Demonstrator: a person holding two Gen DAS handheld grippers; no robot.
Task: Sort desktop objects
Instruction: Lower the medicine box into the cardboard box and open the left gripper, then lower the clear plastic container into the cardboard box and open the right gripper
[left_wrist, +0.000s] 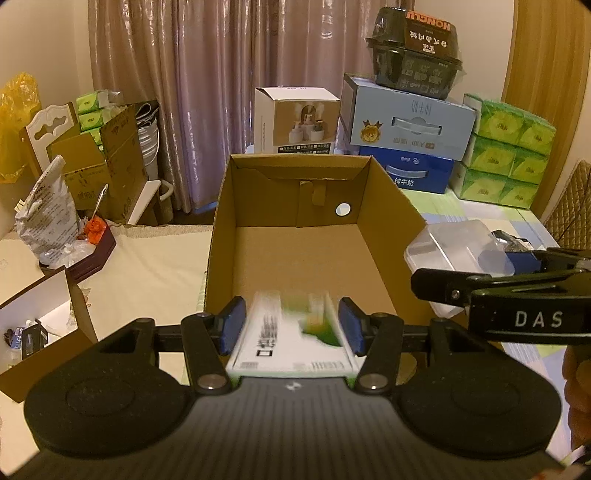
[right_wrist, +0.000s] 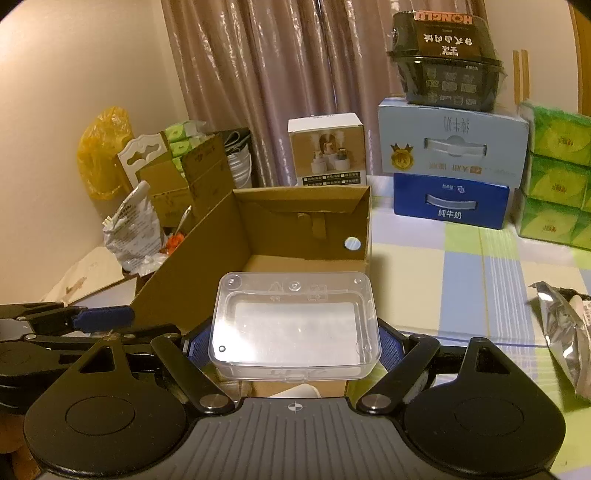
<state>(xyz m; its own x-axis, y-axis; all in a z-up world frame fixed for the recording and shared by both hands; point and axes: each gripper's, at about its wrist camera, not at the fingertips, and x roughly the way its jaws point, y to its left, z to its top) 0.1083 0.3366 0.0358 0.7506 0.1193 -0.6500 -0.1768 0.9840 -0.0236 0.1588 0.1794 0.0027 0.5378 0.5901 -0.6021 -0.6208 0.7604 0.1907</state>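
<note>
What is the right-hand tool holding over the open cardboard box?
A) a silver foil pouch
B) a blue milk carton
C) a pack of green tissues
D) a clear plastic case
D: in the right wrist view, the clear plastic case sits clamped in the right tool, just above the cardboard box.

Between the blue pads (left_wrist: 233, 325) sits a white carton (left_wrist: 291, 343) with green print and black lettering. The plastic box (right_wrist: 295, 325) between the other fingers is clear, and beyond both stands a plain brown cardboard box (left_wrist: 306, 236).
</note>
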